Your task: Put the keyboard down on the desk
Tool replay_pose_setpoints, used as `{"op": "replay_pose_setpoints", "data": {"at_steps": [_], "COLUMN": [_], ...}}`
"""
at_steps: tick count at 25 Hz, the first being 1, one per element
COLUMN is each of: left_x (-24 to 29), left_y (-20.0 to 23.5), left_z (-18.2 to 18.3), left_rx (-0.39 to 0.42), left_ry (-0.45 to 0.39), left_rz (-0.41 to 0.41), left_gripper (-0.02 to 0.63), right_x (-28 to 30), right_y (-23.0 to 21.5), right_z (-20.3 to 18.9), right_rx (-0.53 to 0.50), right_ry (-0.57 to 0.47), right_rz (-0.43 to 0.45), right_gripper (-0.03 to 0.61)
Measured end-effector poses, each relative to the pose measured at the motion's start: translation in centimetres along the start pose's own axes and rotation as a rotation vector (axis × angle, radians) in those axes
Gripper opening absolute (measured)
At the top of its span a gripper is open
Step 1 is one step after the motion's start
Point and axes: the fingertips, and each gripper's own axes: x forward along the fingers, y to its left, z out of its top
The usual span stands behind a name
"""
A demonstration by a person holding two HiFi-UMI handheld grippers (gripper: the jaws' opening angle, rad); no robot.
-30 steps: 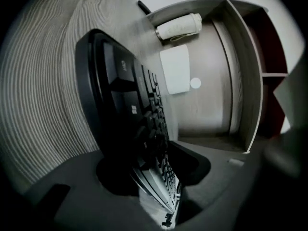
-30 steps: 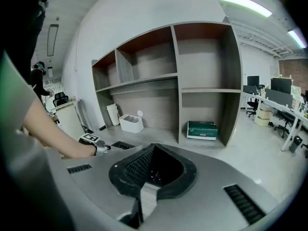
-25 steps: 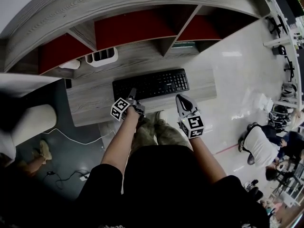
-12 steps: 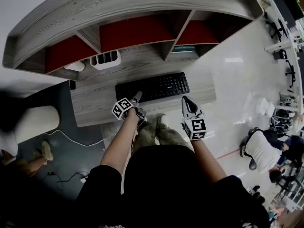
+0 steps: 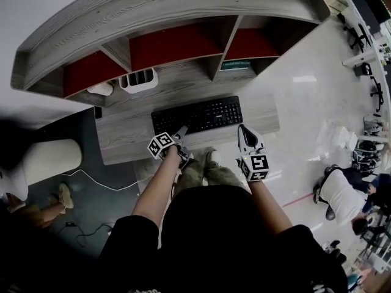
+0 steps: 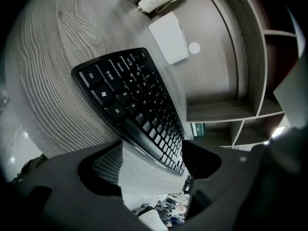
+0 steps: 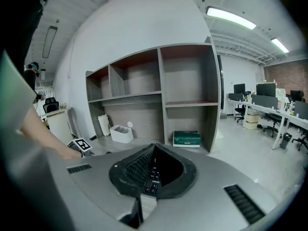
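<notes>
Keyboard (image 5: 197,115) lies flat on my bench (image 5: 128,140), 12 o'clock. Left gripper (image 5: 181,131): fingers have just been opening (wide now), its near edge between them, unpressed. Right gripper (image 5: 244,129): fingers together by its 5 o'clock corner.

The left gripper (image 5: 181,131), a second ago set over the front edge of the keyboard (image 5: 201,113) near its left end, has just been opening its jaws, which now stand wide apart. The left gripper view shows bare desk (image 5: 125,140) between them, with the keyboard's edge crossing beyond, unpressed. Its tips have drawn back from the keys to the front edge and shifted rightward along it. The right gripper (image 5: 242,127) has slid along the front edge toward the keyboard's lower right corner. The head view itself has shifted: desk and keyboard sit slightly lower in the frame than before.
</notes>
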Motion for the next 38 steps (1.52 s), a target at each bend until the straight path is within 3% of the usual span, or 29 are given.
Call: {"op": "replay_pose_setpoints", "data": {"at_steps": [6,11,18,24,27,30,33,38], "left_x": [-0.9,-2.7,-8.0,-12.8,-15.4,-18.3,-20.5,-21.6], "left_y": [-0.6,-2.8,-8.3,-15.8,-19.4,-21.4,-22.8,-23.0], "left_z": [-1.0,-1.0,1.1,0.9,1.3,3.4,5.9,7.5], "left_rx": [0.013,0.109,0.415,0.763,0.871,0.891,0.94,1.031], "left_ry": [0.007,-0.001,-0.163,-0.27,-0.337,-0.455,-0.559,-0.583], "left_rz": [-0.032,-0.088,-0.153,-0.204,-0.248,-0.228,-0.191,-0.161], "left_gripper": [0.379,0.379,0.377,0.368,0.264,0.176,0.041,0.017], "right_x": [0.4,1.3,2.0,2.2,2.5,2.7,2.8,3.7], "right_y": [-0.2,-0.2,0.6,2.9,4.1,5.1,5.7,6.4], "right_z": [-0.6,-1.6,-0.8,2.7,5.2,7.1,9.3,11.5], "right_rx": [0.039,0.057,0.08,0.086,0.02,-0.009,-0.029,-0.067], "right_ry": [0.007,0.075,0.079,0.026,-0.024,-0.051,-0.081,-0.126], "right_rz": [0.012,0.016,0.041,0.099,0.106,0.126,0.135,0.128], "right_gripper": [0.012,0.012,0.012,0.012,0.012,0.012,0.012,0.012]}}
